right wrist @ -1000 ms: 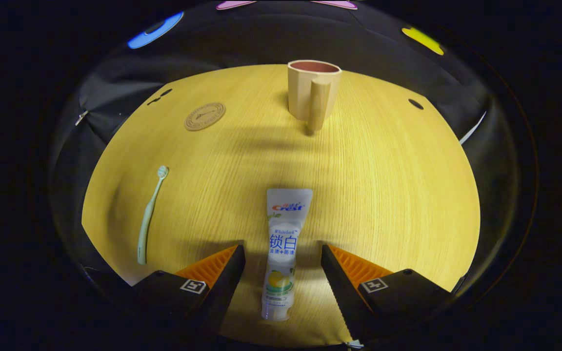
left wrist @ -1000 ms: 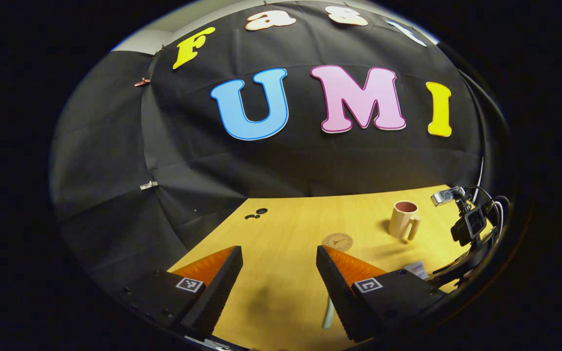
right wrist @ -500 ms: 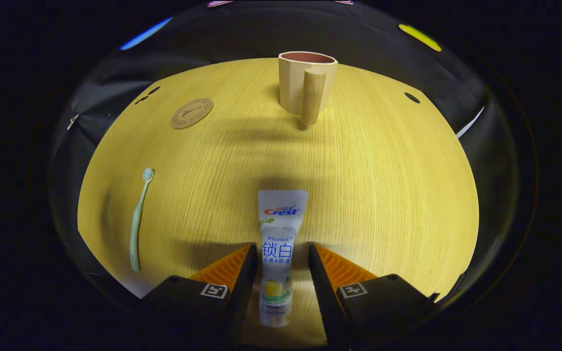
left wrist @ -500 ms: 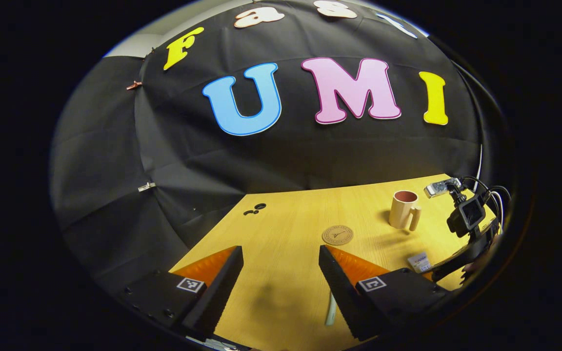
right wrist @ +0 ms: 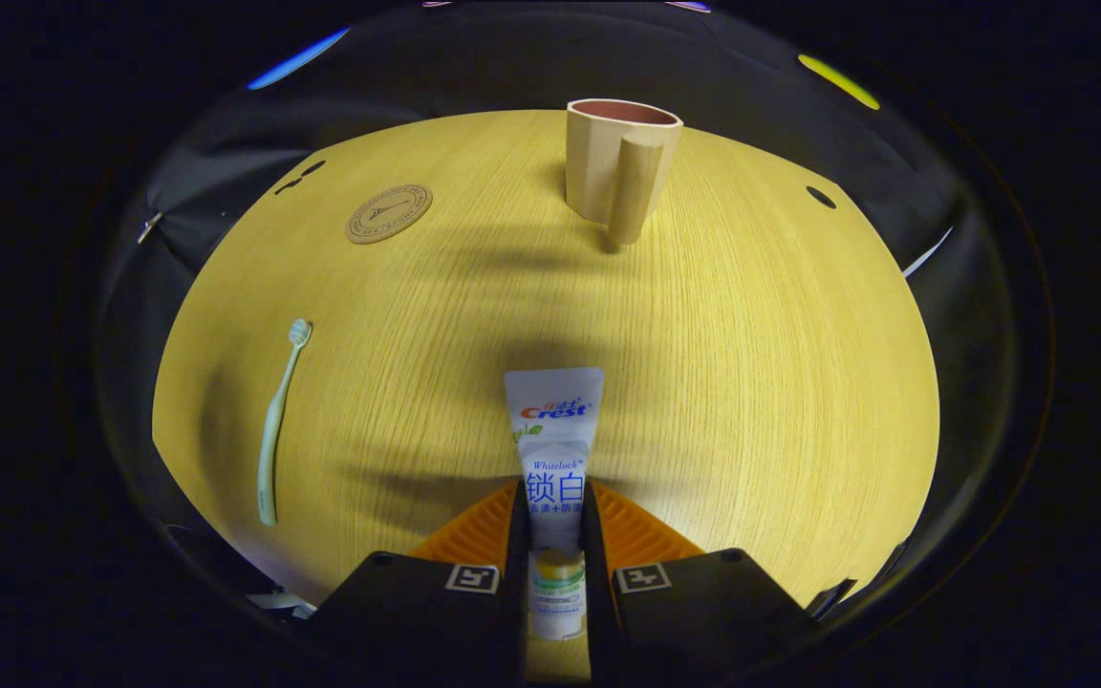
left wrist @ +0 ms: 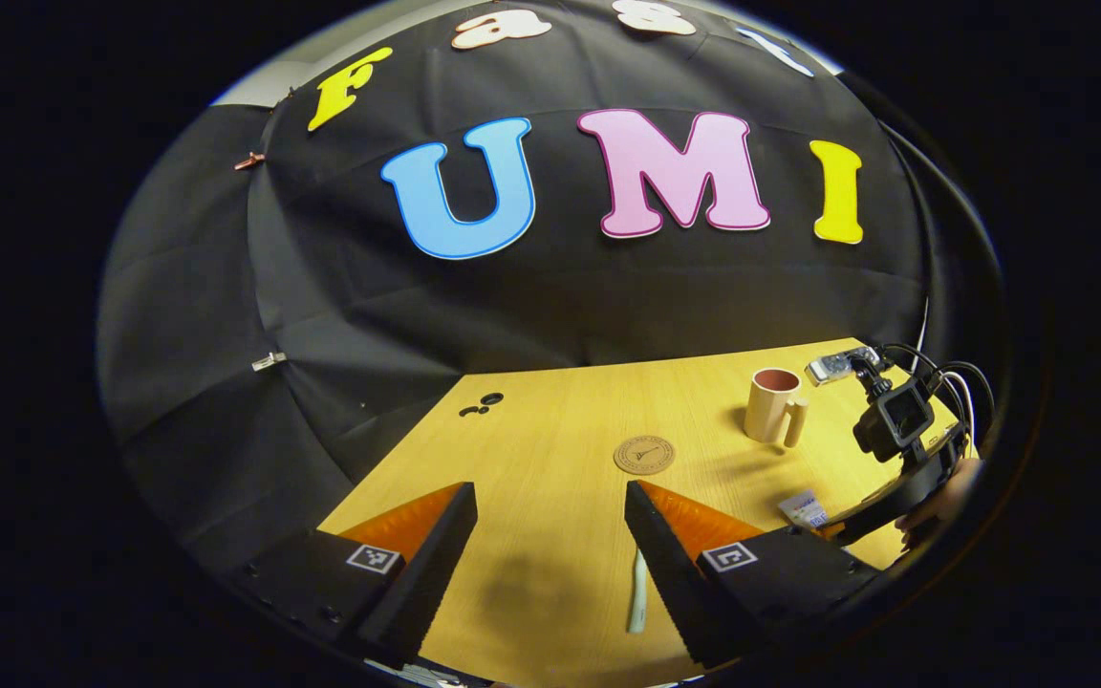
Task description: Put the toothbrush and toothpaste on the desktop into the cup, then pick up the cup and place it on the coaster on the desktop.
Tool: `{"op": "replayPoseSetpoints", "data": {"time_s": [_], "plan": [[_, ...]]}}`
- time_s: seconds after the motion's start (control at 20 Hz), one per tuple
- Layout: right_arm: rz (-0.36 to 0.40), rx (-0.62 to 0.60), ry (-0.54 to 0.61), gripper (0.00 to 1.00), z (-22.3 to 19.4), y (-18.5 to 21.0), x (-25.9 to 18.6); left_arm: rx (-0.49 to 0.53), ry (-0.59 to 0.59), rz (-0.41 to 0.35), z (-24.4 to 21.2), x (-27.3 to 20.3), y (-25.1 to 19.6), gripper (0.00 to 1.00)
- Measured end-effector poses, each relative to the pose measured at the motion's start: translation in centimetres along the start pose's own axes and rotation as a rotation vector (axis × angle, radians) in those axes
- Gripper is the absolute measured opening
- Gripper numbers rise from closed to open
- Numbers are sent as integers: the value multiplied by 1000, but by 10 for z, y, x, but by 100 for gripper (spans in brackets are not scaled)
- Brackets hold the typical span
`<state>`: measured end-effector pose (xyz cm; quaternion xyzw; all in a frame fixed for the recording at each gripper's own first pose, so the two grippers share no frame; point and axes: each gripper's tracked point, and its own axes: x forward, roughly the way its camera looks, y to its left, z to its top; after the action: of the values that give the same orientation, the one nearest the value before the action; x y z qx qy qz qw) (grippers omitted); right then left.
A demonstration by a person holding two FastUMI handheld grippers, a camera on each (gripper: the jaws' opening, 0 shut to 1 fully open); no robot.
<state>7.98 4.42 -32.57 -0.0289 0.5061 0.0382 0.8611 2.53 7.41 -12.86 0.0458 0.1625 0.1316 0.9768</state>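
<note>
White plastic toothpaste tube (right wrist: 555,449) lies flat on the yellow wooden desktop (right wrist: 751,363), clamped by your right gripper (right wrist: 555,506). Left gripper (left wrist: 550,535) gapes empty (toothbrush untouched). Next: lift and carry it to the beige handled cup (right wrist: 619,158).

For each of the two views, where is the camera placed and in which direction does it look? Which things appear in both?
Left gripper view: rides on the left gripper, raised, looking across the desktop toward the booth wall; its open fingers frame the toothbrush; the right gripper and a hand show far right.
Right gripper view: rides on the right gripper, low, looking along the desktop; its fingers press on the toothpaste.
Shared: cup, coaster, toothbrush, toothpaste, desktop.
</note>
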Motion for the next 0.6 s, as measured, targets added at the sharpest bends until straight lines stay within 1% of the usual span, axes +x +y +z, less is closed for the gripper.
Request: {"op": "replayPoseSetpoints", "data": {"time_s": [0.05,0.1,0.2,0.25,0.35,0.45,0.55,0.6], "plan": [[10,4,3,29,0,0,-1,-6,13,-15,-4,2,-1,99],[21,15,-6,26,2,0,-2,-18,30,-37,-9,6,-4,99],[40,43,-3,22,0,-1,-3,-49,95,-118,-25,14,-16,99],[47,54,2,22,-1,-1,-2,-60,136,-160,-33,18,-24,98],[52,55,3,22,-4,-2,-4,-71,201,-211,-51,32,-30,98],[58,49,-4,22,-5,-4,-8,-71,303,-264,-74,45,-44,96],[68,51,-20,22,-3,-5,-12,-61,419,-284,-104,55,-55,95],[73,50,-30,22,-1,-5,-14,-57,469,-281,-116,60,-57,95]]}}
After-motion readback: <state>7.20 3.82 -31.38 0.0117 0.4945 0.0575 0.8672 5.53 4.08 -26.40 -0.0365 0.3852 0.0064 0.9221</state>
